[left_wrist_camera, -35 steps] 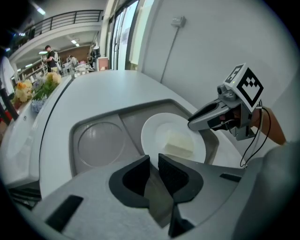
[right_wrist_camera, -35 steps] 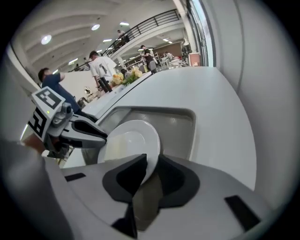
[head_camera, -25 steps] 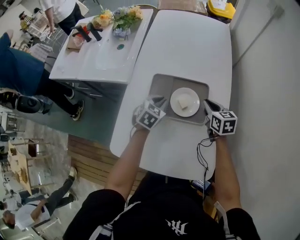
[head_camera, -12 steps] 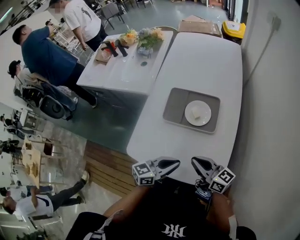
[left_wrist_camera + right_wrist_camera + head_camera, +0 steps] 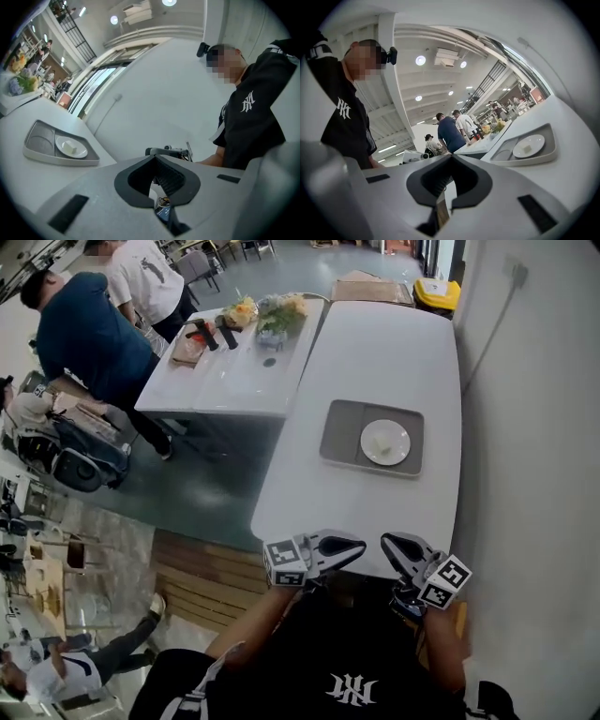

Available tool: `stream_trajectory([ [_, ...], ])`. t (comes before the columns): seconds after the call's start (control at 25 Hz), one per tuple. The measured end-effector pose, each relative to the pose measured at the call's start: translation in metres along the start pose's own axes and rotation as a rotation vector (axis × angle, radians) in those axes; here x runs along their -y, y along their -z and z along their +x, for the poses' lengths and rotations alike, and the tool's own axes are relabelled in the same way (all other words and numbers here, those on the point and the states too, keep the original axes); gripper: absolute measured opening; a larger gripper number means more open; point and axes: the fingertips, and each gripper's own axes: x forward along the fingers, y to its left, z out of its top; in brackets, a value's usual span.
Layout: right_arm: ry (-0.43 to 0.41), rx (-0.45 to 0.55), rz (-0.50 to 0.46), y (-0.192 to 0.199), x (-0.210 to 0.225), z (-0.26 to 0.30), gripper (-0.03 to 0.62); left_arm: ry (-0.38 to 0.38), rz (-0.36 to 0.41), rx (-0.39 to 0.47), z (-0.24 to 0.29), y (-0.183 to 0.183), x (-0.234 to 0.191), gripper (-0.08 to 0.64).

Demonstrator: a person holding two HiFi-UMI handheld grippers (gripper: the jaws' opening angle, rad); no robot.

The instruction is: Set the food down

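As the food (image 5: 379, 441) sits on its plate (image 5: 395, 452) in the grey tray (image 5: 339, 435), the job looks done. The left hand-held gripper (image 5: 359, 545) and right hand-held gripper (image 5: 387, 543) hang pressed together, empty, well short of the tray, at the white surface's (image 5: 375, 343) near edge. Beyond the tray lies bare surface, with a wall (image 5: 525, 381) close on its right.

Flowers (image 5: 272, 311) on neighbouring table (image 5: 230, 382); person in blue top (image 5: 82, 338) beside it; yellow bin (image 5: 437, 292).

tray (image 5: 342, 432): grey | plate (image 5: 399, 449): white | food (image 5: 378, 440): cream | table (image 5: 394, 343): white | bin (image 5: 437, 291): yellow | shirt (image 5: 347, 652): black
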Motion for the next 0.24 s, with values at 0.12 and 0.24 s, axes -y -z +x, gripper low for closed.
stream_trajectory([
  [0.12, 0.053, 0.019, -0.023, 0.006, -0.022, 0.007, 0.004, 0.029, 0.067, -0.034, -0.024, -0.005, 0.013, 0.005],
  [0.24, 0.087, 0.036, -0.028, 0.021, -0.045, 0.025, 0.003, 0.060, 0.104, -0.046, -0.060, 0.003, 0.025, 0.005],
])
